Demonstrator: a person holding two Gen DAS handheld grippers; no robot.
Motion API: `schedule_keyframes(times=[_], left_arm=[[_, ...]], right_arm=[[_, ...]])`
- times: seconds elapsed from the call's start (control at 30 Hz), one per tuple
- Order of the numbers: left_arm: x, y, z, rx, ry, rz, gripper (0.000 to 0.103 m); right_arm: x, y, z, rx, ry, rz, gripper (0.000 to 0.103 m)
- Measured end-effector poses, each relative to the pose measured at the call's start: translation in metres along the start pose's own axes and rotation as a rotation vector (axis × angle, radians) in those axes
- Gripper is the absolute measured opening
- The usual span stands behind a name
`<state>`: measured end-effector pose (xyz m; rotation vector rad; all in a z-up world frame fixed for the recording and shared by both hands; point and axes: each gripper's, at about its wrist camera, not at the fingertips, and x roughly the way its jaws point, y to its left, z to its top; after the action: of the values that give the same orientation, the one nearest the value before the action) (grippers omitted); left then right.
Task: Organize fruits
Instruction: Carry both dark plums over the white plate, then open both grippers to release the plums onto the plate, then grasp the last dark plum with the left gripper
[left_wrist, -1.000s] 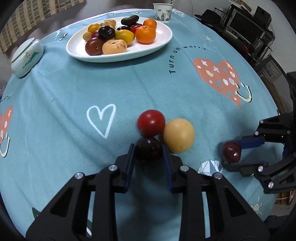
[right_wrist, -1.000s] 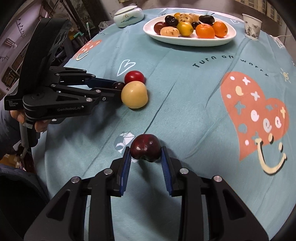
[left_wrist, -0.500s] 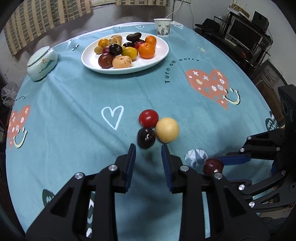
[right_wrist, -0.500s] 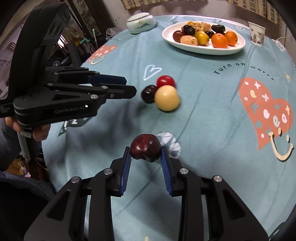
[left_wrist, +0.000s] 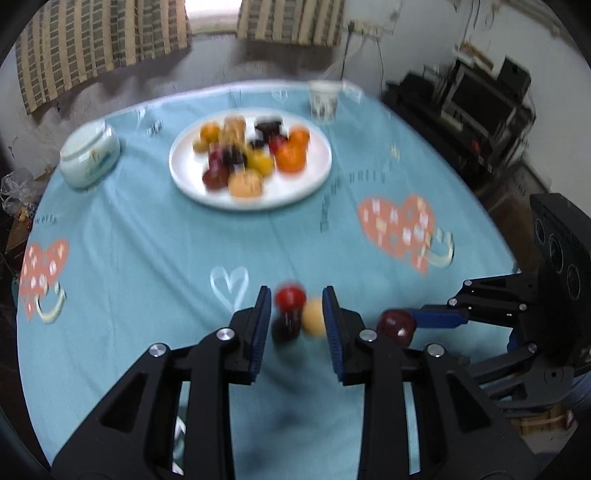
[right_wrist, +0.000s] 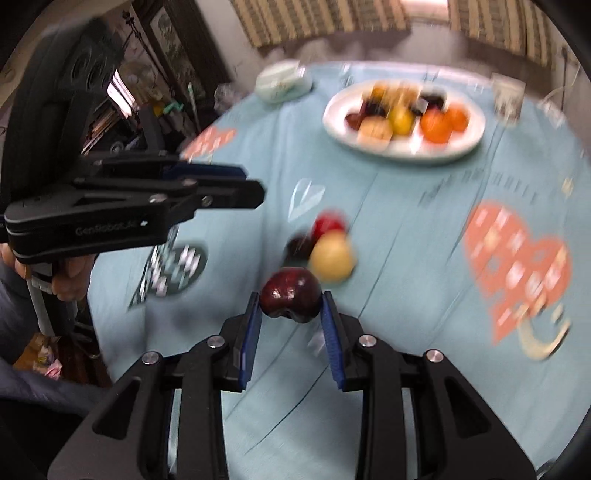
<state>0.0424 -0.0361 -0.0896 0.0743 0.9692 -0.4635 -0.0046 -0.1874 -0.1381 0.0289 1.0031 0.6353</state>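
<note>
Left claw (left_wrist: 295, 314) hung above the teal heart-printed desk (left_wrist: 147, 240) with its blue pads drawn in and nothing between them; beneath it I saw a blurred red round fruit (left_wrist: 290, 297), a dark plum-like fruit (left_wrist: 284, 328) and a pale yellow round fruit (left_wrist: 314, 321) clustered together. Farther off sat the white oval plate (left_wrist: 317, 177) of mixed fruit.

From the right wrist, my right claw (right_wrist: 290, 314) was clamped on a glossy dark red apple-shaped fruit (right_wrist: 290, 295), lifted off the desk near that cluster.
</note>
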Motion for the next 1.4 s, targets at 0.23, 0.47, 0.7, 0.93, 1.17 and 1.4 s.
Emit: schedule_keyframes(times=[0.23,0.47,0.7,0.93,1.17,1.4], left_arm=[[0.006,0.017,0.08,-0.01,-0.089,0.0,0.029],[0.079,0.044,0.144,-0.027,-0.043,0.063,0.029],[0.15,0.075,0.172,-0.038,0.034,0.103,0.038],[0.156,0.103,0.177,-0.135,0.034,0.084,0.058],[0.085,0.061,0.104,0.063,-0.033,0.023,0.056],[0.082,0.005,-0.053,0.363,0.196,-0.055,0.056]], right_arm=[[-0.033,-0.034,0.086,-0.02,-0.165,-0.047,0.033],[0.006,-0.095,0.162,0.058,-0.195,-0.106,0.033],[0.064,-0.139,0.197,0.105,-0.151,-0.148,0.034],[0.089,-0.154,0.212,0.083,-0.106,-0.216,0.075],[0.055,-0.146,0.183,0.119,-0.136,-0.163,0.075],[0.033,-0.118,0.096,0.108,-0.063,-0.096,0.075]])
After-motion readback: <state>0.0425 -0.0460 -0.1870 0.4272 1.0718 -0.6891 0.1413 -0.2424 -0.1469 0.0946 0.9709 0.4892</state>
